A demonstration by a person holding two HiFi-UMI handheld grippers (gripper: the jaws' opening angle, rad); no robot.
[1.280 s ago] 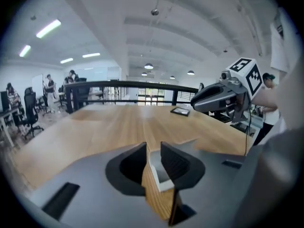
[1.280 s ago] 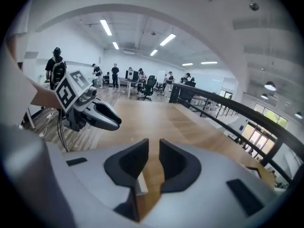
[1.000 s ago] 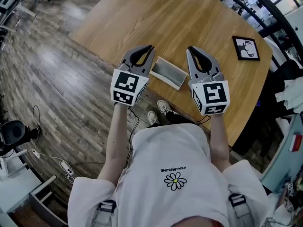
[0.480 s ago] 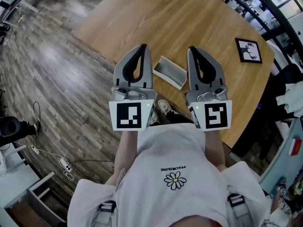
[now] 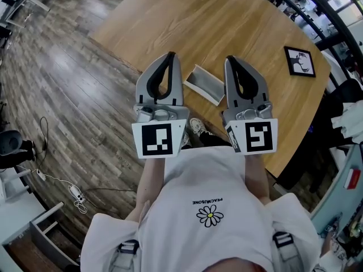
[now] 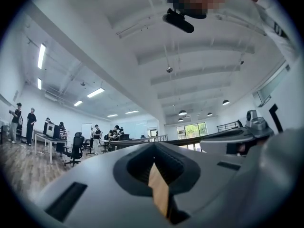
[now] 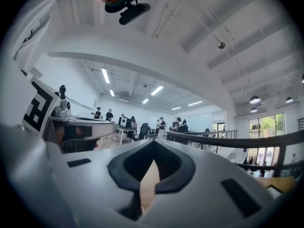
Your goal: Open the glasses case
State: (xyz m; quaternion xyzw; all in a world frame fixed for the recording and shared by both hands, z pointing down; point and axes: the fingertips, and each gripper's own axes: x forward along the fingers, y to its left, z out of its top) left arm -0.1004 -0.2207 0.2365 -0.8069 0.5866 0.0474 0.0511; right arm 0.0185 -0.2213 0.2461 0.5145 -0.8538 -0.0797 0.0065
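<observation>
The jaws of the left gripper (image 5: 171, 55) are seen pressed fully together, with nothing caught between them; only a sliver of wood shows through the slot behind the tips in the left gripper view. The jaws of the right gripper (image 5: 229, 58) are likewise closed tight and empty. Both grippers are held side by side at the centre of the head view, pointing toward the top of the frame, each with 1 marker cube at its rear.

The glasses case (image 5: 205, 84) is found between the 2 grippers, just below centre, touched by neither. It is a pale, flat rectangular thing lying at a slant near the table's edge, with a grey inner face turned upward (it appears to lie open, though the hinge cannot be made out).

The case rests on a rounded wooden table (image 5: 227, 16) that fills the upper middle of the head view. A small black picture frame (image 5: 299, 60) lies well apart from the case, at the upper right. A dark plank floor (image 5: 68, 84) is seen at the left, with cables (image 5: 59, 183) trailing at the lower left. A white shirt (image 5: 210, 208) with a daisy print fills the bottom.

In the gripper views a large white room is shown, with strip lights (image 6: 95, 92) on the ceiling and people (image 6: 23, 122) among desks far off.
</observation>
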